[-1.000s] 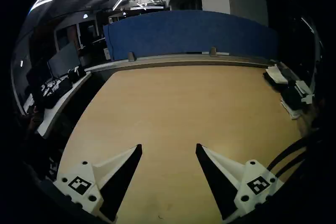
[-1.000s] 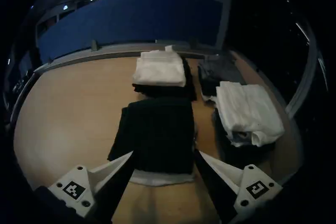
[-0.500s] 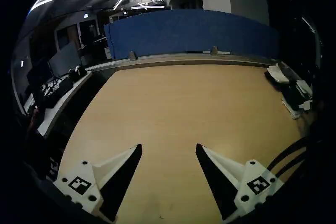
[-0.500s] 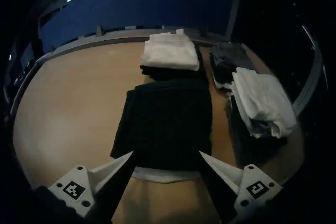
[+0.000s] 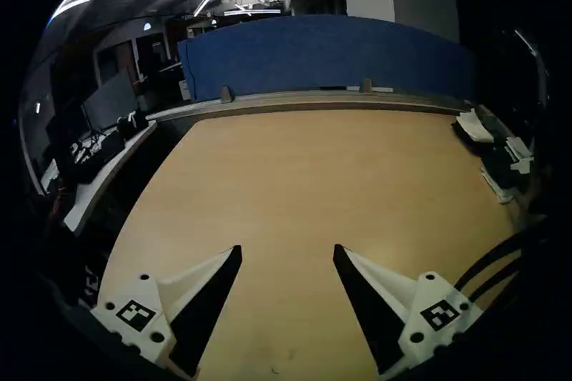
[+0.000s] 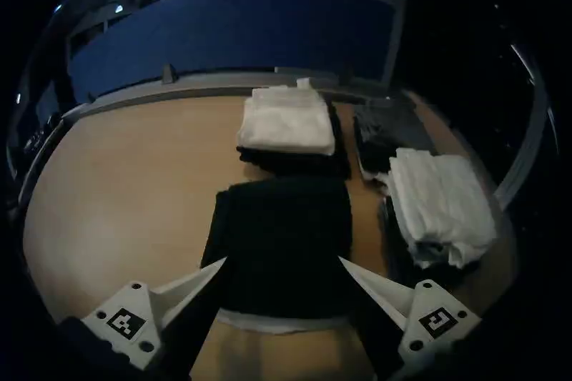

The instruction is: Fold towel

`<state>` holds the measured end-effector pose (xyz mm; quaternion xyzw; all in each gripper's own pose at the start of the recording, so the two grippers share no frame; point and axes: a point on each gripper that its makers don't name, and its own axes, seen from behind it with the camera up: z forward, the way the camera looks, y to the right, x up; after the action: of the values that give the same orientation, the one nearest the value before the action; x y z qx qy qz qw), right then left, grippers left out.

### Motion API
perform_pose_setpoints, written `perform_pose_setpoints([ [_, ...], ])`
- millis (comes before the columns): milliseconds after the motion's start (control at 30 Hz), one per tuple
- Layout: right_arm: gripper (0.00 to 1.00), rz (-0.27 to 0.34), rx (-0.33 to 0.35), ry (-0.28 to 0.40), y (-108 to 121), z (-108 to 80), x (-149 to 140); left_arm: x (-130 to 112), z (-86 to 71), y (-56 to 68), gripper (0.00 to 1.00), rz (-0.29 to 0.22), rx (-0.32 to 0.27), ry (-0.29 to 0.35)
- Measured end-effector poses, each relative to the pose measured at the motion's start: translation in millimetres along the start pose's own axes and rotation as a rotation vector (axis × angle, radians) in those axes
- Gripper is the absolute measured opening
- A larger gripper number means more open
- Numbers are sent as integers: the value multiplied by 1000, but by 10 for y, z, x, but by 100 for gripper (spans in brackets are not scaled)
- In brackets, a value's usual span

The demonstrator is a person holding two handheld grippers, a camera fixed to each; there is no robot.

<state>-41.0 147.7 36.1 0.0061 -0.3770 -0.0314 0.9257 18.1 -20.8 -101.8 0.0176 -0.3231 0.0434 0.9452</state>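
Both open wide, nothing held: left hand-held gripper (image 5: 286,246) over bare surface (image 5: 307,166), right hand-held gripper (image 6: 282,259) over the dark towel (image 6: 286,238) at lower centre of the right gripper view. That towel already lies as a neat folded rectangle on a white layer (image 6: 279,324) whose edge peeks out below it, so I judge this fold done or nearly so. What's left is maybe a tidy-up, or the next piece. I count four piles: the dark towel pile, white-on-dark pile (image 6: 287,120) at upper centre, grey pile (image 6: 382,131) upper right, and a looser white-topped pile (image 6: 440,206) at right. Two grippers.
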Motion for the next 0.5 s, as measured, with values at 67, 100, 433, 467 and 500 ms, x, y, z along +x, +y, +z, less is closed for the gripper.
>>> perform_pose_setpoints([
  [67, 100, -4, -4, 11, 26, 55, 130, -6, -1, -8, 95, 3, 4, -1],
  [100, 100, -8, -5, 15, 33, 82, 185, -8, -1, -11, 95, 4, 5, -2],
  [433, 100, -40, 2, 25, 26, 357, 473, -33, 22, -27, 95, 7, 15, -10],
  [467, 100, -38, 4, 23, 19, 380, 472, -36, 23, -27, 95, 8, 16, -11],
  [500, 100, -36, 6, 19, 19, 403, 462, -37, 24, -28, 95, 8, 17, -11],
])
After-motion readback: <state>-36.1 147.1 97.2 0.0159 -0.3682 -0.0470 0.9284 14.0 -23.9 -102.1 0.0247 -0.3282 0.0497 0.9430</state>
